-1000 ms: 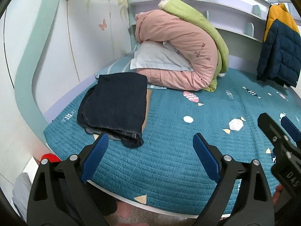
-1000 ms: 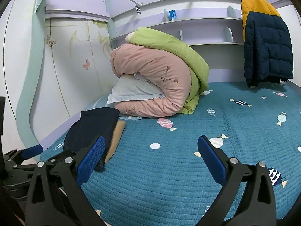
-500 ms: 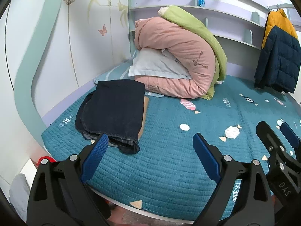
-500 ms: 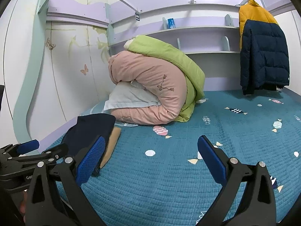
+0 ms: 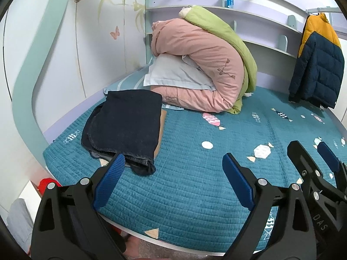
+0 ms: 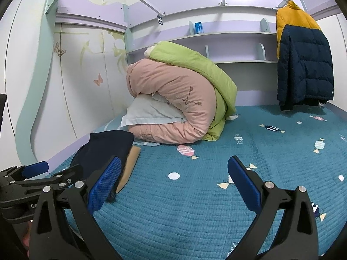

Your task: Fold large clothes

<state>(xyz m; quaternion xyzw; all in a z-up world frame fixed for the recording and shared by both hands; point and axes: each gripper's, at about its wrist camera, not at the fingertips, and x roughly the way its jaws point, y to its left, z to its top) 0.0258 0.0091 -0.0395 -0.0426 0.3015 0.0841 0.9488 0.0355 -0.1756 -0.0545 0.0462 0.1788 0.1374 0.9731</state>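
Left wrist view is showing the folded dark jeans (image 5: 125, 127) lying flat as a neat rectangle on the teal bedspread (image 5: 195, 186), just in front of the pink quilt (image 5: 199, 65), covering a tan board (image 5: 160, 127). The left gripper (image 5: 173, 179) and right gripper (image 6: 173, 184) are both hovering with jaws spread, gripping nothing.

We note folded jeans (image 5: 124, 127) on the bed (image 5: 195, 186) at its left edge, atop a flat board (image 5: 161, 130). Behind them a rolled quilt (image 5: 195, 65) lies over a pillow (image 5: 173, 73). A jacket (image 5: 316, 62) hangs far right, below the shelves (image 6: 238, 34).
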